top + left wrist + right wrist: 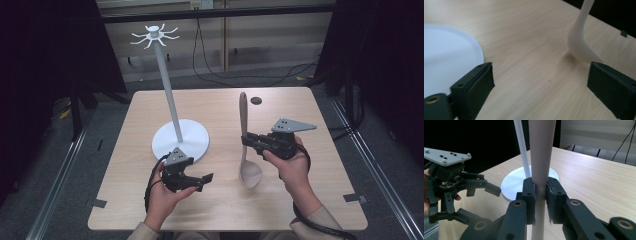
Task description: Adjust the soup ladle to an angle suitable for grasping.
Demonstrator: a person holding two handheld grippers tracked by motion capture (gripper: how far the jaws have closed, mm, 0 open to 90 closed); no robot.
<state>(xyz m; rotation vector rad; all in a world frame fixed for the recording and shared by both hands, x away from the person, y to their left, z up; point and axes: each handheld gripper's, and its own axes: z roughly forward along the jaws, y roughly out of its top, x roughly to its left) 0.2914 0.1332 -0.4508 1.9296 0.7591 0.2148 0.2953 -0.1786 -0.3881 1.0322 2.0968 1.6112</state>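
**Spoon held by the handle, hanger stand waiting**

The fingers (554, 195) of the right gripper (248, 140) are pinching the handle of a pale wooden spoon (244, 145), about the middle of its length. The spoon's bowl is down on the worktop (305, 200), on the person's side of the white stand (180, 140) and to its right. The left gripper (206, 179) is nearer to the person than the stand's round base, with its fingers (475, 87) spread wide and holding nothing; they point toward the spoon's bowl.

My judgement: the spoon is probably meant for one of the hooks (155, 36) at the top of the stand's pole, farther away. To do this well, keep the pinch firm, lift the spoon upright, and let the free gripper steady the base if the pole shakes.

No brand, label or writing can be read on anything here.
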